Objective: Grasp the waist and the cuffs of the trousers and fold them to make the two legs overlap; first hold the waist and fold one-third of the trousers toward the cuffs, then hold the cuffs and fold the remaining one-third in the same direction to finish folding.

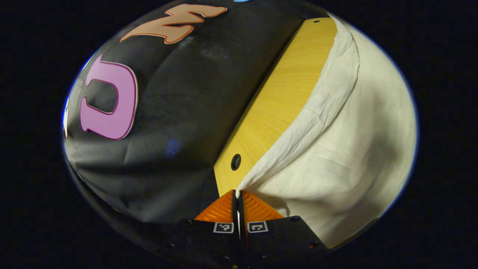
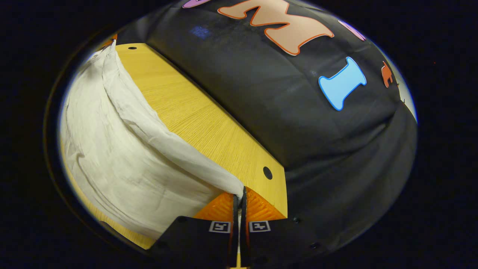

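Cream-white trousers (image 1: 336, 160) lie over a yellow wooden table (image 1: 280, 101). In the left gripper view my left gripper (image 1: 238, 192) is shut on a corner of the cloth's edge, which stretches up and away from the fingertips as a taut folded hem. The right gripper view has the same trousers (image 2: 119, 164) on its left side, and my right gripper (image 2: 241, 194) is shut on another corner of that edge, lifted a little above the table (image 2: 198, 116). Which end of the trousers this edge is, I cannot tell.
The table's far edge runs along the black cloth wall (image 1: 179, 112). Small round holes sit near the table corners (image 1: 236, 161) (image 2: 267, 172). A strip of bare tabletop lies between the cloth's edge and the wall.
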The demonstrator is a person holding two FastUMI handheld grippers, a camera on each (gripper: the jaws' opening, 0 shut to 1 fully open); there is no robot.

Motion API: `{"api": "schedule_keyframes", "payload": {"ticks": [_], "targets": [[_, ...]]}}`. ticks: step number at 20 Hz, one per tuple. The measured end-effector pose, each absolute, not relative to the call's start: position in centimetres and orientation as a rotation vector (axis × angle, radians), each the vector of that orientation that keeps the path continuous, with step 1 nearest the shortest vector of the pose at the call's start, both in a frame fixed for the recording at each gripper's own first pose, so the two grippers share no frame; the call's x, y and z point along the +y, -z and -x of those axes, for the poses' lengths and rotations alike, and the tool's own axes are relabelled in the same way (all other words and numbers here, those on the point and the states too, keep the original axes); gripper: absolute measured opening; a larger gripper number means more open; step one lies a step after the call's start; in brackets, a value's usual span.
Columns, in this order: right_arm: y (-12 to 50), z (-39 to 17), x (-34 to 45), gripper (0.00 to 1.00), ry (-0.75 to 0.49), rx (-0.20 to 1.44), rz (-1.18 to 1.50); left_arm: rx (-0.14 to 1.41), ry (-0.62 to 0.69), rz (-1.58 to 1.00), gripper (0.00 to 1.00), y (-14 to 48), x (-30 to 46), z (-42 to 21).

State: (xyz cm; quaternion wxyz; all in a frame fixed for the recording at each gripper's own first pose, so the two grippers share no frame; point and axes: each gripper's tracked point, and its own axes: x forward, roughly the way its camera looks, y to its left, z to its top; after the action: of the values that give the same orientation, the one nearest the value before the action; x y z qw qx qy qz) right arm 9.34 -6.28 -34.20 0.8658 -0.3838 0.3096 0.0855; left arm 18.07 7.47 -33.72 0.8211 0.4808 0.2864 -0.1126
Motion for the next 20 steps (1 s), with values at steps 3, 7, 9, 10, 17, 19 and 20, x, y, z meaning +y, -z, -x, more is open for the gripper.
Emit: {"api": "schedule_keyframes", "payload": {"ticks": [3, 7, 9, 10, 17, 19, 20], "targets": [[34.3, -8.9, -5.4, 0.65, -0.224, 0.659, 0.752, 0.676, 0.290, -0.912, 1.00, 35.4, 6.2, -15.7], [31.3, -7.4, -5.8, 1.00, -0.195, 0.600, 0.598, 0.620, 0.192, -0.804, 0.95, 31.7, 5.0, -15.1], [30.2, -6.1, -6.5, 0.98, -0.178, 0.591, 0.471, 0.595, 0.147, -0.704, 0.95, 30.0, 4.0, -13.9], [29.9, -5.6, -7.1, 1.00, -0.168, 0.596, 0.427, 0.589, 0.132, -0.660, 0.95, 29.5, 3.6, -13.3], [30.8, -2.6, -12.6, 1.00, -0.093, 0.672, 0.228, 0.549, 0.079, -0.429, 0.96, 25.8, 0.0, -9.7], [31.7, -2.1, -14.0, 0.97, -0.051, 0.695, 0.157, 0.537, 0.067, -0.391, 0.95, 24.7, -0.8, -8.8], [32.2, -1.8, -14.8, 0.98, -0.028, 0.711, 0.117, 0.531, 0.058, -0.382, 0.96, 24.2, -1.1, -8.3]]}}
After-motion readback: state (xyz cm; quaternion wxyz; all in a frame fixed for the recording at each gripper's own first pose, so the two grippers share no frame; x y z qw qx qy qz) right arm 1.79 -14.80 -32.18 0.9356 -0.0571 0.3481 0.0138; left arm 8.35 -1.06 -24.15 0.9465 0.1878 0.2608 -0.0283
